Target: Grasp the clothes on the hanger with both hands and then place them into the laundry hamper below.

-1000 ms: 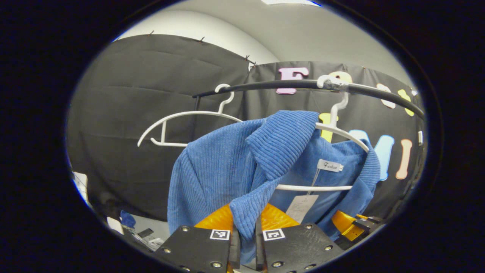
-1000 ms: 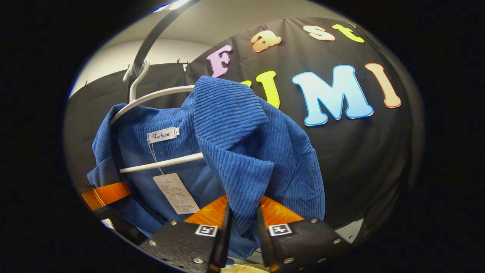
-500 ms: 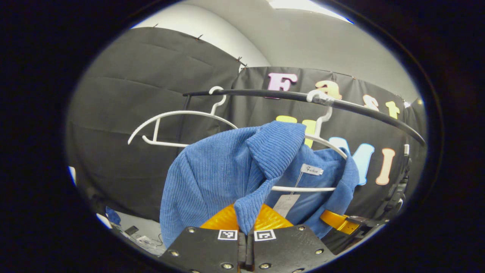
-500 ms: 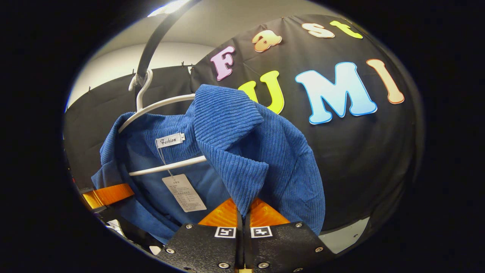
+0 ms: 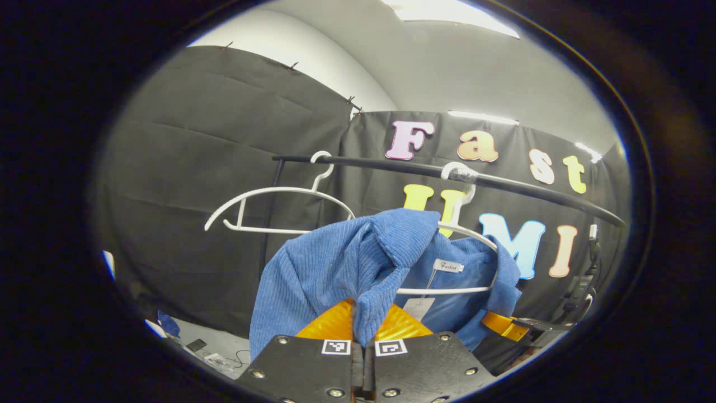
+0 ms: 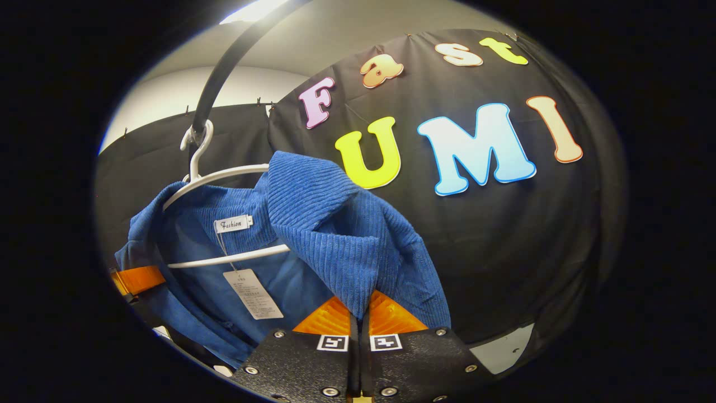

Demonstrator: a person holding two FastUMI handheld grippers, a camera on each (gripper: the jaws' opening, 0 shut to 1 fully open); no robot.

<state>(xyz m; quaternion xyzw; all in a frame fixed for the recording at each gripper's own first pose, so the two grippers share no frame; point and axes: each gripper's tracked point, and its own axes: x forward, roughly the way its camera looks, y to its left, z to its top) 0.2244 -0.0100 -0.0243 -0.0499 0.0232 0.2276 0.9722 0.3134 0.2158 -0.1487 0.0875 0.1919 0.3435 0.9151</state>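
Observation:
A blue ribbed garment [image 5: 330,274] hangs on a white hanger [image 5: 456,210] from a black rail [image 5: 503,184]. My left gripper [image 5: 363,350] is shut on one front lapel of it, at the bottom of the left gripper view. In the right gripper view the same blue garment [image 6: 335,224] drapes over its white hanger [image 6: 224,176], and my right gripper [image 6: 358,336] is shut on the other lapel. The right gripper's orange finger [image 5: 498,326] shows low right in the left gripper view, the left one's orange finger [image 6: 137,278] low left in the right gripper view. A paper tag [image 6: 251,294] dangles inside the collar.
A second, bare white hanger [image 5: 268,207] hangs on the rail to the left of the garment. The rail's upright post [image 5: 270,218] stands behind it. Small items lie on the floor [image 5: 210,352] at lower left.
Both grippers closed on the lapels between a second ago and half a second ago. Since then both have pulled back and down, drawing the garment's front away from the hanger.

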